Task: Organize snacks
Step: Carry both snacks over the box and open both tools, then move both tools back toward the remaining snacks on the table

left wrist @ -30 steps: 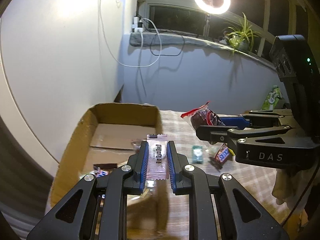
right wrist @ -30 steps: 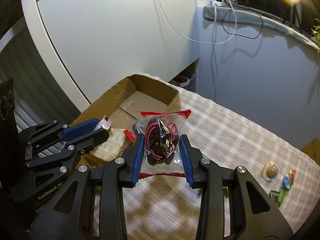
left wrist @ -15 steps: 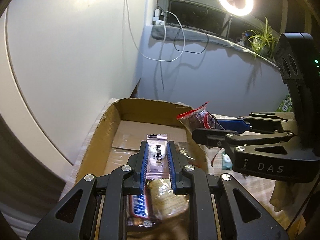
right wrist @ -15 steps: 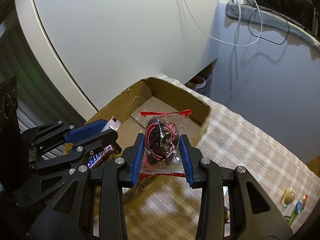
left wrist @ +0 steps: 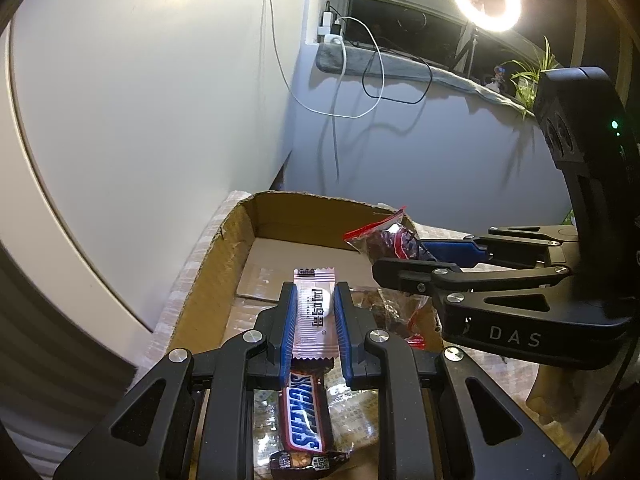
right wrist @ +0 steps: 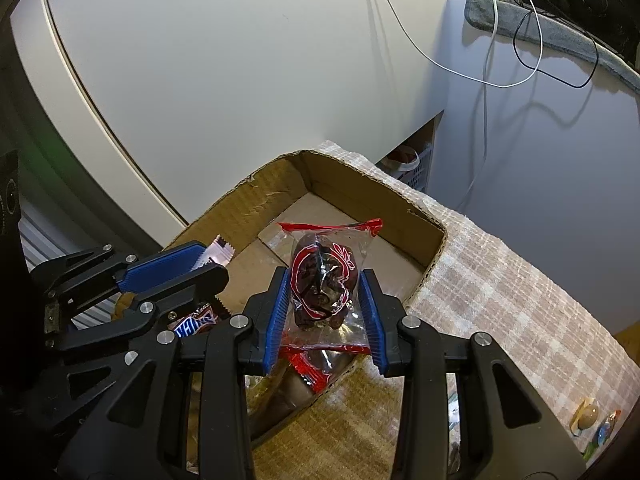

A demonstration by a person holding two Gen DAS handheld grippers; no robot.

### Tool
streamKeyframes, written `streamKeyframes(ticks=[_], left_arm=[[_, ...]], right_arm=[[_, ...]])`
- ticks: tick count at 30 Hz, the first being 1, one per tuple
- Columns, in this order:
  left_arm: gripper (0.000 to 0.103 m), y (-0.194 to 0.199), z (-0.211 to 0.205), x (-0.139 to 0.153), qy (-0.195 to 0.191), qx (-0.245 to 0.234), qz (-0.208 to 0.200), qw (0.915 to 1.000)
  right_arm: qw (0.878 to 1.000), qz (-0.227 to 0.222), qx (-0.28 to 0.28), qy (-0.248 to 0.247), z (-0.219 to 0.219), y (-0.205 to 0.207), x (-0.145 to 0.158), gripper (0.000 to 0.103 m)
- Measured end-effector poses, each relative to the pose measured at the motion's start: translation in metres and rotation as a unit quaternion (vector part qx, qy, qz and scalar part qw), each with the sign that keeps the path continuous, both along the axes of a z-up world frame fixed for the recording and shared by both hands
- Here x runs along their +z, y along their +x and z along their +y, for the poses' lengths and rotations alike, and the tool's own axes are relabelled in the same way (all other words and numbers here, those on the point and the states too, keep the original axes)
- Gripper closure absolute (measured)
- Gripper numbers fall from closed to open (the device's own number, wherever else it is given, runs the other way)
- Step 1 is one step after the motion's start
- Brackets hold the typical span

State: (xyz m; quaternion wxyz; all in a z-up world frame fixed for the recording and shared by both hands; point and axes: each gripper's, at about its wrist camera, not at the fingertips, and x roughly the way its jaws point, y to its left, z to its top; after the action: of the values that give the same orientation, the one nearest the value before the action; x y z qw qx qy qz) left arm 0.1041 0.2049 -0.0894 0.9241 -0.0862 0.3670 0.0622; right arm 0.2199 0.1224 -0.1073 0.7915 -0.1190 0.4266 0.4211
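A: Left wrist view: the left gripper (left wrist: 316, 316) pinches a slim pink foil sachet (left wrist: 313, 312) over the brown cardboard box (left wrist: 236, 240) (a brown Snickers bar (left wrist: 306, 420) already lies inside).

B: Right wrist view: the right gripper (right wrist: 324, 316) clamps a clear red-trimmed packet of dark fruit (right wrist: 323, 284) above the box's near edge; small snacks (right wrist: 586, 416) remain on the checked cloth (right wrist: 500, 280).

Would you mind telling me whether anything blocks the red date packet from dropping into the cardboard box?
Nothing visible does: the right gripper holds the red date packet above the open cardboard box, whose floor beyond it is bare.
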Motion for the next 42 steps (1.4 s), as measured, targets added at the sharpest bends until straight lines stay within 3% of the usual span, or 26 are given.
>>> streamKeyframes(ticks=[7,9,11,15,17,32,34,35,36,42], left_arm=[[0.084,-0.001,0.001,0.002,-0.002,0.008,-0.003,1.0000],[0.082,-0.001,0.002,0.002,0.000,0.010,-0.002,0.9999],[0.074,-0.003,0.003,0.003,0.003,0.014,-0.003,0.9999],[0.070,-0.004,0.005,0.004,0.006,0.021,-0.004,0.9998],[0.060,-0.006,0.005,0.005,0.007,0.024,-0.005,0.9997],[0.060,-0.023,-0.018,0.025,0.011,0.009,-0.032,0.9994],[0.060,-0.024,-0.024,0.027,0.010,0.003,-0.034,0.9993],[0.060,-0.025,-0.026,0.028,0.010,0.001,-0.035,0.9993],[0.060,-0.025,-0.029,0.028,0.009,-0.002,-0.036,0.9993],[0.053,-0.024,-0.049,0.028,0.001,-0.022,-0.037,0.9991]], right_arm=[[1.000,-0.005,0.000,0.002,0.002,0.000,0.001,0.064],[1.000,-0.010,-0.004,0.004,0.001,0.001,0.001,0.050],[1.000,-0.014,-0.010,0.007,-0.001,0.002,0.004,0.040],[1.000,-0.017,-0.019,0.010,-0.006,0.005,0.007,0.037],[1.000,-0.021,-0.022,0.007,-0.008,0.004,0.008,0.037],[0.998,-0.039,-0.047,0.013,-0.048,-0.009,0.025,0.036],[0.998,-0.043,-0.052,0.012,-0.057,-0.012,0.028,0.029],[0.997,-0.046,-0.056,0.015,-0.064,-0.014,0.029,0.018],[0.997,-0.049,-0.058,0.018,-0.068,-0.015,0.031,0.013],[0.994,-0.075,-0.081,0.004,-0.102,-0.024,0.036,0.013]])
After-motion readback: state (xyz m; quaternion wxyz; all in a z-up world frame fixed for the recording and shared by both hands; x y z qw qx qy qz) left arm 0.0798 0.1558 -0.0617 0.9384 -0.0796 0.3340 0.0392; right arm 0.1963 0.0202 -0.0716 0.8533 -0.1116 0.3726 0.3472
